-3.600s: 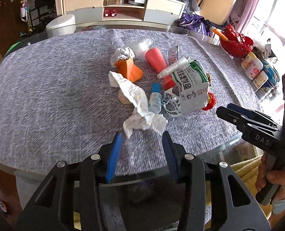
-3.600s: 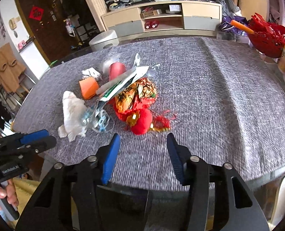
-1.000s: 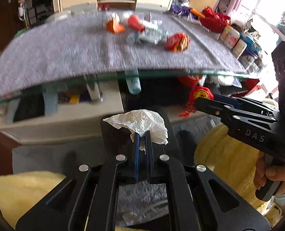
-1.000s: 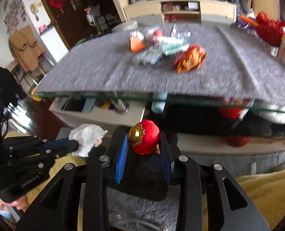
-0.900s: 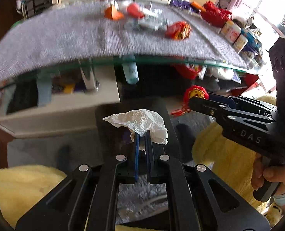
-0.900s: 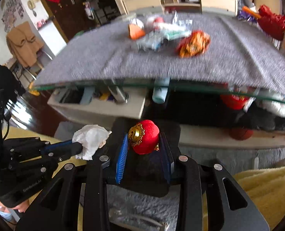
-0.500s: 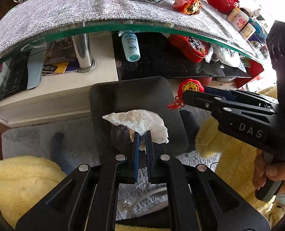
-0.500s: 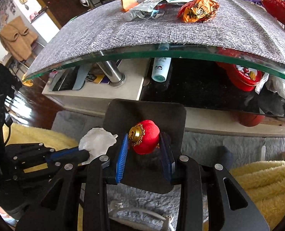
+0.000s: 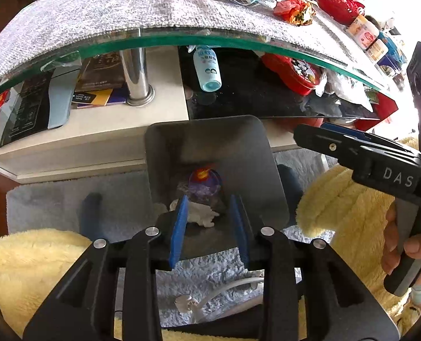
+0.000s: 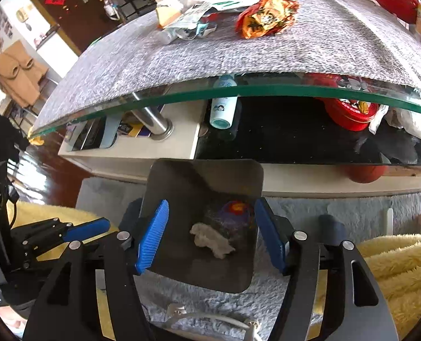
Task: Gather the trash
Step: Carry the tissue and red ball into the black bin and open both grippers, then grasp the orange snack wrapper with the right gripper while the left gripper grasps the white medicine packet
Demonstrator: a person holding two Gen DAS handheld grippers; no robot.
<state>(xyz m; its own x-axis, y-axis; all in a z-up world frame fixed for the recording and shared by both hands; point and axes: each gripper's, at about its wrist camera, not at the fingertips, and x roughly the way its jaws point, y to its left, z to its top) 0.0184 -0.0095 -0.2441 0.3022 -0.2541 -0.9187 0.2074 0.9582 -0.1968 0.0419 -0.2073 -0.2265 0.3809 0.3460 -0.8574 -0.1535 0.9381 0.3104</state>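
A dark grey bin (image 9: pixel 165 153) stands on the floor below the table edge; it also shows in the right wrist view (image 10: pixel 165 182). Inside lie a crumpled white tissue (image 9: pixel 202 217) (image 10: pixel 210 240) and a red ornament ball (image 9: pixel 203 174) (image 10: pixel 237 209). My left gripper (image 9: pixel 209 227) is open and empty over the bin. My right gripper (image 10: pixel 210 236) is open and empty over the bin too; it shows at the right in the left wrist view (image 9: pixel 324 136). More trash lies on the grey tablecloth: a red-orange wrapper (image 10: pixel 267 14) and a pile of packets (image 10: pixel 193 20).
The glass table edge (image 10: pixel 239 92) juts above the bin. A shelf under it holds a blue-capped bottle (image 9: pixel 207 68), a red tin (image 10: pixel 350 110) and a chrome leg (image 9: pixel 135 76). Yellow fluffy fabric (image 9: pixel 338 213) flanks the bin. A white cable (image 9: pixel 224 292) lies on the grey rug.
Both grippers have opened. The tissue dropped from my left gripper and the red ball from my right gripper into the bin.
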